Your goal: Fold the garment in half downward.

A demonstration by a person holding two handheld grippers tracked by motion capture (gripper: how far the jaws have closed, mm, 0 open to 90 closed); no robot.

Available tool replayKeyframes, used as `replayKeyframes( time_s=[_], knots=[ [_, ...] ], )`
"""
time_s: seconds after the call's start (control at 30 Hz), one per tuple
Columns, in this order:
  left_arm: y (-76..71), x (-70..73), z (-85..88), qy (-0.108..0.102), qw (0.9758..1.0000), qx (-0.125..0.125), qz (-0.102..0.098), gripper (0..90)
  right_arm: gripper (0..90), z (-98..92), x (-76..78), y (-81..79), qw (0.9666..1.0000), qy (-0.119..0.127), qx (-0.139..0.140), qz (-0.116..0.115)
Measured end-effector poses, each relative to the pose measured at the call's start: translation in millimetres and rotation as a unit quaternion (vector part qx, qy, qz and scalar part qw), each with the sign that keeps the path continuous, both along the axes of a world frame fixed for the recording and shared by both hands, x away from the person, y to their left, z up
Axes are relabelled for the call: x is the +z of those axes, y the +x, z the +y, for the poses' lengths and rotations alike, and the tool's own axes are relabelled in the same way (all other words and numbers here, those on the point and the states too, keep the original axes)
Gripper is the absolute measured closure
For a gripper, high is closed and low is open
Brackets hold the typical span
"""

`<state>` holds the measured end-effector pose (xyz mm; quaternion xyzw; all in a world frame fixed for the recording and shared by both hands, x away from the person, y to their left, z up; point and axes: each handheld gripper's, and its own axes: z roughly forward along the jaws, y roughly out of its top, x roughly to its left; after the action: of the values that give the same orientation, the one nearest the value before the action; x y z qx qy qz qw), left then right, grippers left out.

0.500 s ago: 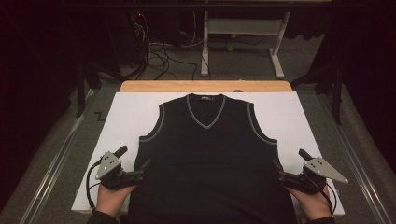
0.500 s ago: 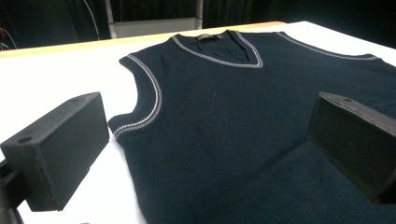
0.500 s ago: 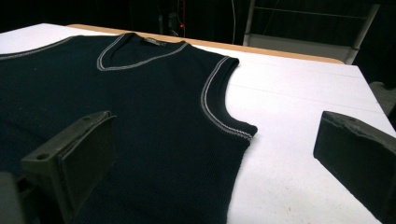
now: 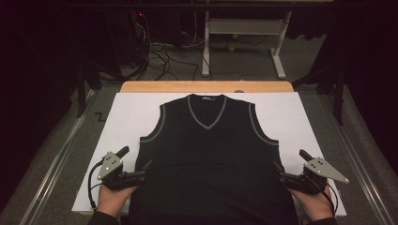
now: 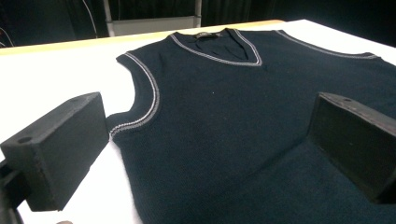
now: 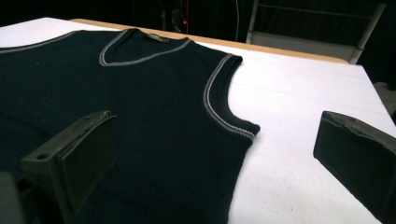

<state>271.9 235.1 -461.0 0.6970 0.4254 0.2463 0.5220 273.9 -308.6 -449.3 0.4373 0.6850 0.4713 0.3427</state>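
Both my grippers, left [image 4: 143, 171] & right [image 4: 279, 172], gape wide at the lower frame, flanking the vest [image 4: 209, 159] edges, prob to fold it.

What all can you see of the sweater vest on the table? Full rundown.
The sweater vest is dark navy to black fine knit, sleeveless, with pale grey piping round the V-neck and both armholes and a small label inside the collar. It lies flat, front up, neck away from the person, on the white sheet covering the table. A faint horizontal crease crosses its middle. The left gripper and right gripper sit at its side edges, jaws open and straddling the edges; contact cannot be told.
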Motion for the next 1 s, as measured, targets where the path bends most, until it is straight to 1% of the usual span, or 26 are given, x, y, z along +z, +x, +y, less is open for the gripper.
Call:
replayKeyframes(
  time_s=[0.07,0.17,0.3,0.43,0.53,0.63,0.83,0.9,0.97,1.0],
  knots=[
    [-0.1,-0.1,-0.6,0.006,1.0000,0.001,-0.002,0.0,0.0,0.3,1.3,-0.5,1.0000,-0.001,0.000,-0.004],
    [-0.9,0.4,-0.6,0.001,1.0000,0.001,-0.006,0.0,0.0,0.9,2.0,-0.3,1.0000,-0.001,0.002,-0.005],
    [-1.4,1.1,-1.1,0.003,1.0000,-0.003,-0.008,0.0,0.0,2.1,2.5,-0.4,1.0000,-0.002,0.004,-0.004],
    [-0.4,1.1,-1.0,-0.004,1.0000,-0.002,-0.002,0.0,0.0,3.7,3.2,-0.1,1.0000,-0.004,0.007,-0.002],
    [-0.8,1.1,-1.2,-0.002,1.0000,-0.002,-0.007,0.0,0.0,4.9,3.2,0.3,0.9999,-0.006,0.010,-0.001],
    [-1.0,0.9,-0.7,-0.009,0.9999,-0.005,-0.008,0.0,0.0,5.9,3.6,0.8,0.9999,-0.008,0.012,0.001],
    [0.2,1.8,-0.1,-0.008,0.9999,-0.007,0.000,0.0,0.2,9.9,5.3,3.6,0.9997,-0.018,0.017,0.003],
    [0.8,2.3,0.5,-0.005,1.0000,-0.005,0.004,0.0,0.3,11.2,5.4,4.6,0.9996,-0.021,0.018,0.005],
    [1.5,3.1,1.4,-0.003,1.0000,-0.003,0.008,0.0,0.3,13.4,5.4,6.8,0.9994,-0.026,0.020,0.012],
    [1.5,3.5,1.5,0.001,1.0000,0.001,0.007,0.0,0.2,14.4,5.4,7.5,0.9994,-0.026,0.019,0.015]
  ],
)
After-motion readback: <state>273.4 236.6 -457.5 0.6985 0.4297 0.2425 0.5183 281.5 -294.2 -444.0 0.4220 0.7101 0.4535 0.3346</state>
